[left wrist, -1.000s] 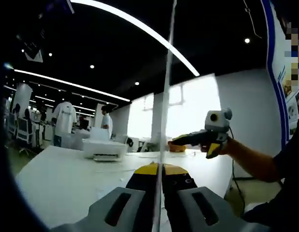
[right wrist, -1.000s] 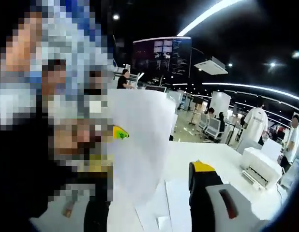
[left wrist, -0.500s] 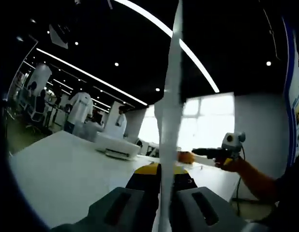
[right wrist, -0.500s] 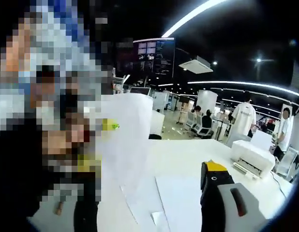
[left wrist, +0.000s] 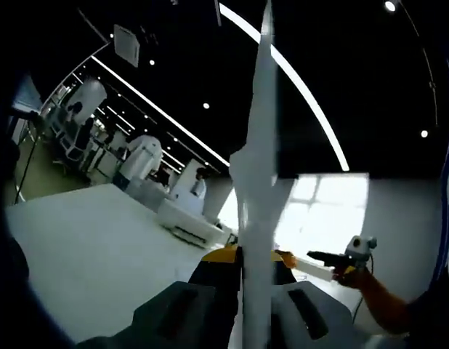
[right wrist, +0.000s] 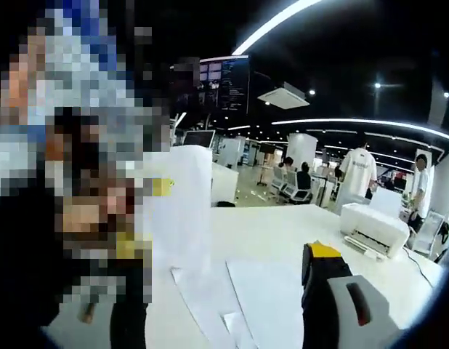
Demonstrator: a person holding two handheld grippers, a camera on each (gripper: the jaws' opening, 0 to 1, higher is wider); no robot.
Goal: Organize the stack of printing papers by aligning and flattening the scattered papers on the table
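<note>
My left gripper [left wrist: 243, 254] is shut on a stack of white paper [left wrist: 259, 189], which stands upright and edge-on between its jaws. In the right gripper view that upright paper [right wrist: 181, 211] faces me broadside, and the left gripper [right wrist: 164, 187] shows a yellow tip at its edge. Several loose sheets [right wrist: 264, 294] lie flat on the white table [right wrist: 282, 233] beneath. My right gripper [right wrist: 228, 251] is open, jaws wide apart, with nothing between them. The left gripper view shows the right gripper [left wrist: 293, 259] at lower right, held by a hand, apart from the paper.
A white printer [right wrist: 373, 229] stands on the table's far side, also seen as the printer [left wrist: 192, 224]. The wide white tabletop [left wrist: 94, 240] spreads to the left. Several people stand in the background among desks and chairs [right wrist: 304, 185].
The left gripper has tilted while still clamping the upright paper, so its whole view shifted. The right gripper now appears lower and farther right there. The loose sheets lie as before.
</note>
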